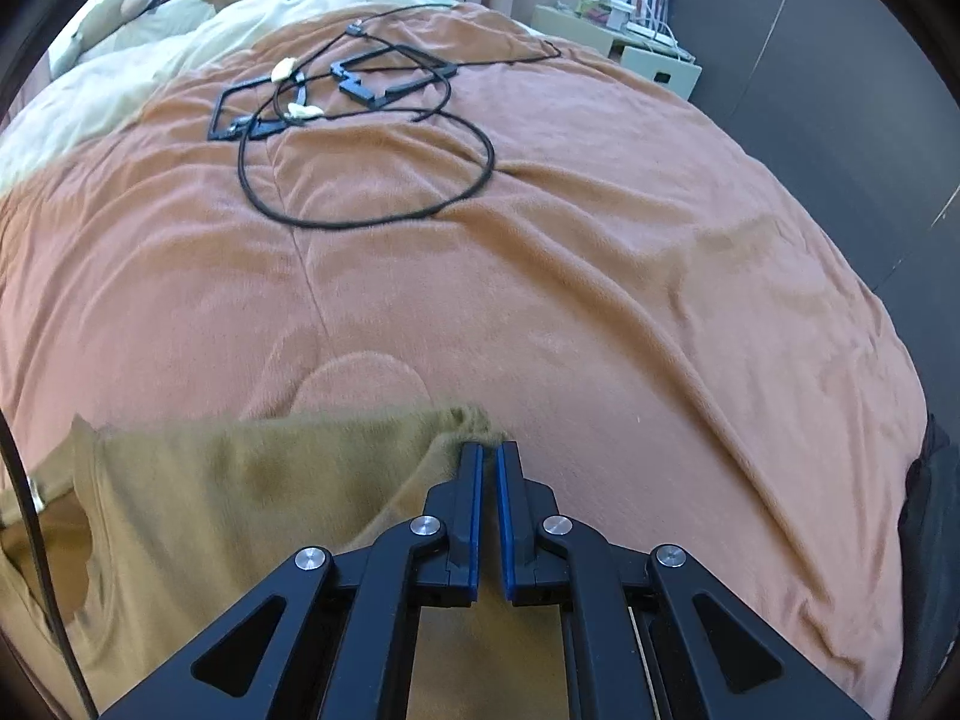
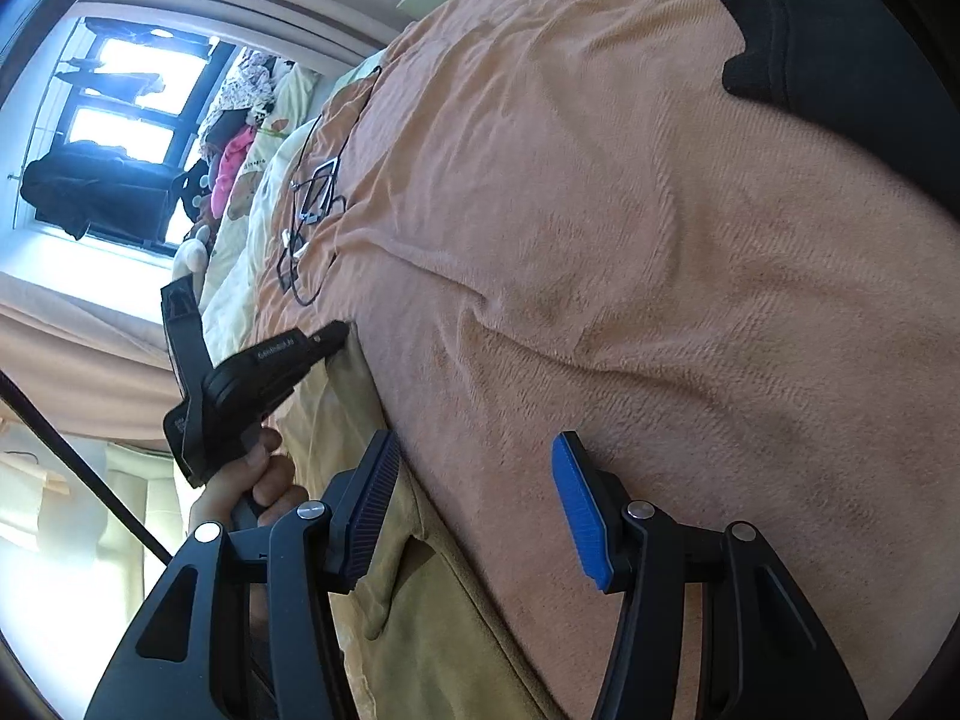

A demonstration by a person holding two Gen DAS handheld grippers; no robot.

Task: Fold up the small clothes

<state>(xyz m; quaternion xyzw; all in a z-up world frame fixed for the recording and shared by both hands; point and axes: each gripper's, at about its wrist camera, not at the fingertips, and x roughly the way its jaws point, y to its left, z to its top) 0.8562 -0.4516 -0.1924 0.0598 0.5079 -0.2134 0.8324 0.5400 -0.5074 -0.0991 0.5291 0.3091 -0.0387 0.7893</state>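
Note:
A small olive-tan garment (image 1: 252,498) lies on the orange blanket (image 1: 540,276), spreading toward the lower left. My left gripper (image 1: 489,450) is shut on its bunched corner, with the fabric pinched between the blue pads. In the right wrist view the same garment (image 2: 414,618) runs along the blanket's (image 2: 630,240) edge. The left gripper (image 2: 337,333), held by a hand (image 2: 252,480), meets its far corner. My right gripper (image 2: 480,462) stands open over the garment's near edge. Its left finger is above the cloth and its right finger above the blanket, and nothing is pinched.
Black cables and flat black frames (image 1: 354,120) lie on the far part of the blanket. A black cloth (image 2: 810,42) rests at the bed's right side, also seen as a black cloth (image 1: 930,516) at the frame edge. Pale bedding (image 1: 120,72) and a bedside cabinet (image 1: 636,36) lie beyond.

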